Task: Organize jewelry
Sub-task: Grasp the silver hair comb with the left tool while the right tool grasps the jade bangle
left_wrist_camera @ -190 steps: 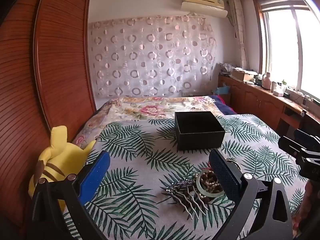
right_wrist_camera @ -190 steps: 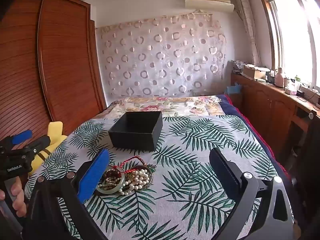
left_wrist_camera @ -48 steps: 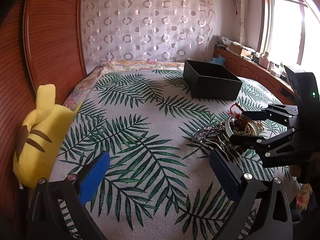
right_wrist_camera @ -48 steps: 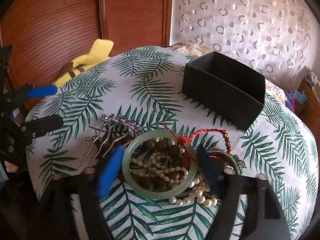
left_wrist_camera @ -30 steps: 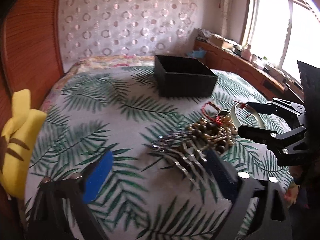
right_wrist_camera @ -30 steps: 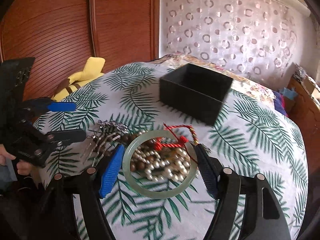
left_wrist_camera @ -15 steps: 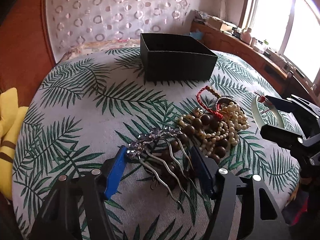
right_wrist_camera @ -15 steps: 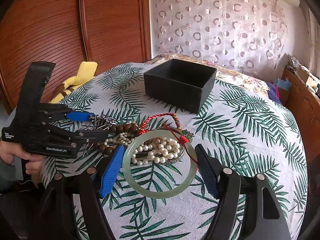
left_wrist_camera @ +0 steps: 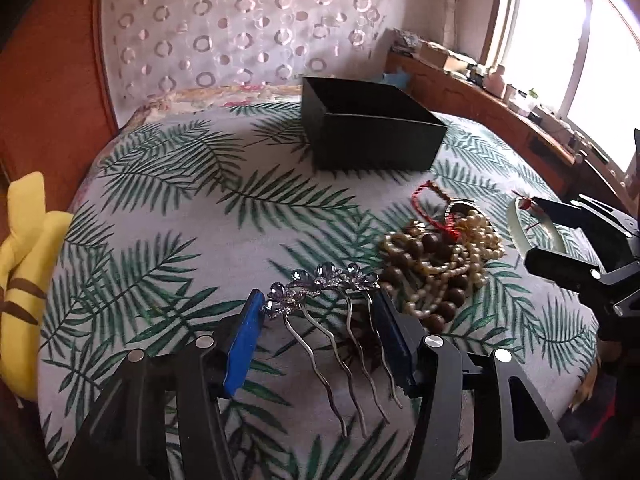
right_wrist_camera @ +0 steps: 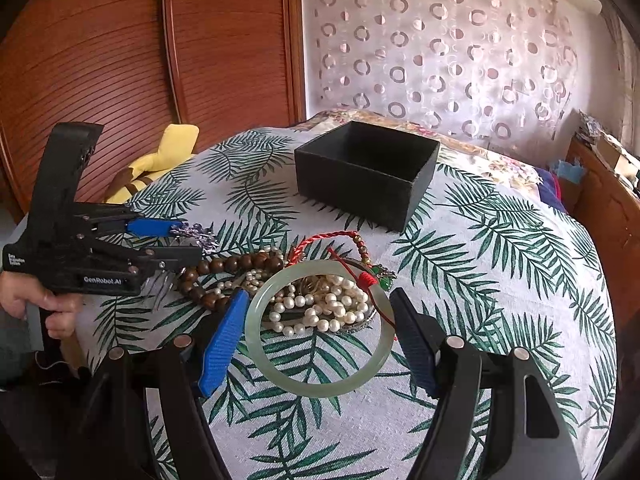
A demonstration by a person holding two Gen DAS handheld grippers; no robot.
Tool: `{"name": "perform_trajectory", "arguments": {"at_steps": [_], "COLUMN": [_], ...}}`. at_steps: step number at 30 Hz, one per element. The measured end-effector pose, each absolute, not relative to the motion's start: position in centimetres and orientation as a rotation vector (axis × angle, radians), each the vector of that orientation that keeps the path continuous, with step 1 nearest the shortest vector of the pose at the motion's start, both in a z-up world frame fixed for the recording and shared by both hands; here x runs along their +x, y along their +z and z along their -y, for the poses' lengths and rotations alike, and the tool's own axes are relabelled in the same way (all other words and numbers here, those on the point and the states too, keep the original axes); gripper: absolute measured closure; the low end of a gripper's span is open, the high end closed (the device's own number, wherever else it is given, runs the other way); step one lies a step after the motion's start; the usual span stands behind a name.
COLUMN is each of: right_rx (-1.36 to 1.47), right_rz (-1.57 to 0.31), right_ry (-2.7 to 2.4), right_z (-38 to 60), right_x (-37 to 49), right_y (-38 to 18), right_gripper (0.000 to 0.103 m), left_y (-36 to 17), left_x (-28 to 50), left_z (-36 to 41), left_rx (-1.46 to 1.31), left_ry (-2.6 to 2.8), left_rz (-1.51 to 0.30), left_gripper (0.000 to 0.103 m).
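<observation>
My right gripper (right_wrist_camera: 318, 334) is shut on a pale green jade bangle (right_wrist_camera: 320, 388) and holds it just above the bed, in front of a jewelry pile (right_wrist_camera: 316, 304) of pearl and brown wooden beads with a red cord. The bangle also shows in the left wrist view (left_wrist_camera: 516, 226). My left gripper (left_wrist_camera: 318, 314) has closed around a silver jeweled hair comb (left_wrist_camera: 324, 280); its fingers (left_wrist_camera: 244, 340) touch both ends of the comb. An open black box (left_wrist_camera: 372, 136) stands behind the pile, and shows in the right wrist view (right_wrist_camera: 366, 170) too.
The bed has a leaf-print cover (left_wrist_camera: 168, 216). A yellow plush toy (left_wrist_camera: 24, 272) lies at its left edge by the wooden wardrobe (right_wrist_camera: 120, 60). A wooden counter (left_wrist_camera: 520, 128) under the window runs along the right.
My right gripper closed on the bangle and lifted it off the pile toward me. My left gripper moved in over the hair comb and narrowed around it.
</observation>
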State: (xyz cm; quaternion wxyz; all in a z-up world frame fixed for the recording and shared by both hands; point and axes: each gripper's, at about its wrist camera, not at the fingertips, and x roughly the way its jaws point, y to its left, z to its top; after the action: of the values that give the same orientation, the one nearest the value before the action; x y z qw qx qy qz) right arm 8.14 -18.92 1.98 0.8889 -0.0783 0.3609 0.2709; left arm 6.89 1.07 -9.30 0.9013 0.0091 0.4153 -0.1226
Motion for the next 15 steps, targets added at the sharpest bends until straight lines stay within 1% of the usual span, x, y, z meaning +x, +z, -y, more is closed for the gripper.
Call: {"name": "perform_trajectory", "arguments": {"at_steps": [6,8,10,15], "right_rx": [-0.165,-0.163,-0.163,-0.164], "right_rz": [-0.754,-0.755,-0.755,-0.754], "right_ry": [0.565,0.567,0.568,0.568], "right_z": [18.55,18.47,18.45,18.4], "right_x": [8.31,8.34,8.37,8.37], "right_y": [1.7,1.64,1.63,1.62], "right_gripper": [0.029,0.029,0.029,0.029], "left_y": [-9.63,-9.75,-9.8,-9.84], "left_x": [7.39,7.62,7.79,7.68], "left_z": [-1.96,-1.66,-1.28,-1.26], "left_rx": [0.025,0.054,0.079,0.09], "left_ry": [-0.237,-0.225,-0.222,-0.226], "left_rz": [-0.889,-0.892,-0.889,-0.875], "left_gripper": [0.049,0.048,0.045,0.047]}}
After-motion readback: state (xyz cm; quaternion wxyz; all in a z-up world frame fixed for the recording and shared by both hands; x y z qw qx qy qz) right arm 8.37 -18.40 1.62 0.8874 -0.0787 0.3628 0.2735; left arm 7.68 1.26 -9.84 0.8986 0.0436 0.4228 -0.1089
